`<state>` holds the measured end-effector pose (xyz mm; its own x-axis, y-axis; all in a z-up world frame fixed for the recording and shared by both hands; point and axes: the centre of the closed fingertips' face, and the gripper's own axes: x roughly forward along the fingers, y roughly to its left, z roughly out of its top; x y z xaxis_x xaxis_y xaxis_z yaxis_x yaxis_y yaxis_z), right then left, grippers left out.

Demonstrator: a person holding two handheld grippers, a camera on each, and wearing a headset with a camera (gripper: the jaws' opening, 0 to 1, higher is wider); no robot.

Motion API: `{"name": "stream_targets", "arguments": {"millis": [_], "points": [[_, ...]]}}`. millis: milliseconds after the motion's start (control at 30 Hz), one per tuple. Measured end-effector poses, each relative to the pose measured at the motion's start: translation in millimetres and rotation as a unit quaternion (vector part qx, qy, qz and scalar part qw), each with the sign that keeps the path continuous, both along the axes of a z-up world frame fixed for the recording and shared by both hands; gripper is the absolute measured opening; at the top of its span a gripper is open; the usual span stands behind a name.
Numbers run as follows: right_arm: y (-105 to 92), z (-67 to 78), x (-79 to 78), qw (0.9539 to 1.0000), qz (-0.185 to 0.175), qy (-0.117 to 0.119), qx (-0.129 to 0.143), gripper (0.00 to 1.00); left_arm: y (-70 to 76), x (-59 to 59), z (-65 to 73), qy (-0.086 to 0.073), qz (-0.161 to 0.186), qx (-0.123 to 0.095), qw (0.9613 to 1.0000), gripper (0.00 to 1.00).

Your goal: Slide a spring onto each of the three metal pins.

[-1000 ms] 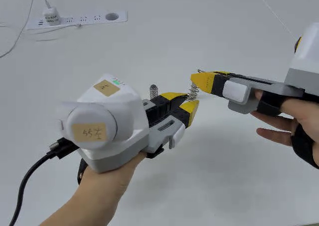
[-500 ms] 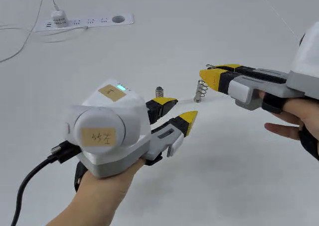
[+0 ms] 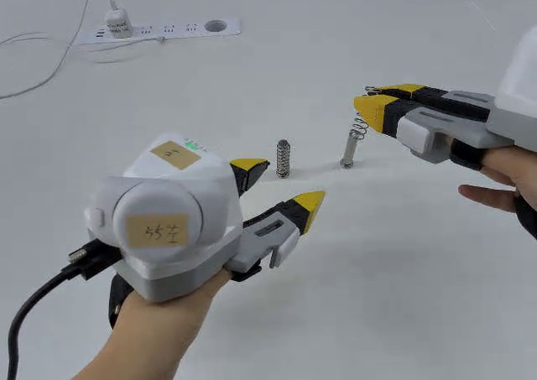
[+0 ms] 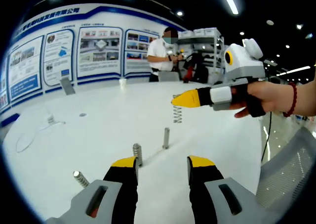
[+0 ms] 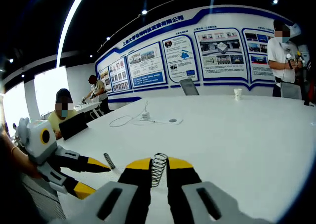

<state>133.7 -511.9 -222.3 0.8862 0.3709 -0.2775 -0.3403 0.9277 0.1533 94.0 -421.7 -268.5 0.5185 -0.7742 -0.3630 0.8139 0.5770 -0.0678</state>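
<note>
Since half a second ago the right gripper has risen from the bench and taken the spring with it. The coil that stood low on the bench now hangs from the jaw tips. The left gripper has drawn back toward 6 o'clock, clear of the pins (the headset has shifted too, so part of the change is the camera's).

One pin looks finished. The sprung pin stands upright with coils round it, at 9 o'clock from the bare pin. In the left gripper view a third pin sits at 8 o'clock in the picture. It seems to carry coils as well, though it is too small and warped to be sure. On that reading the bare pin is likely the last one left, and at worst one of two.

The right jaws are clamped on the spring, and in the right gripper view the coil stands between their tips at 12 o'clock. Its lower end hangs at 1 o'clock from the top of the bare pin. It is just beside the pin, not yet over it, and whether they touch cannot be told. The left jaws stand apart and hold nothing, with the sprung pin at 12 o'clock ahead of them.
</note>
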Motion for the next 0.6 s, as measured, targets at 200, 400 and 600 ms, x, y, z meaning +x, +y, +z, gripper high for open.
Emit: {"name": "stream_targets", "arguments": {"millis": [200,400,600], "points": [[-3.7,-4.5,6.2,1.0000,-0.001,-0.001,-0.009,0.12,13.2,3.0,-4.1,-0.010,0.010,0.017,0.9998,0.44],[-8.0,-10.1,13.4,0.9997,-0.003,-0.006,-0.022,0.12,26.7,6.8,-2.5,-0.012,0.029,0.013,0.9994,0.49],[-13.1,-16.6,21.1,0.9995,-0.009,-0.006,-0.031,0.12,39.9,10.0,-1.5,-0.017,0.048,0.016,0.9986,0.57]]}}
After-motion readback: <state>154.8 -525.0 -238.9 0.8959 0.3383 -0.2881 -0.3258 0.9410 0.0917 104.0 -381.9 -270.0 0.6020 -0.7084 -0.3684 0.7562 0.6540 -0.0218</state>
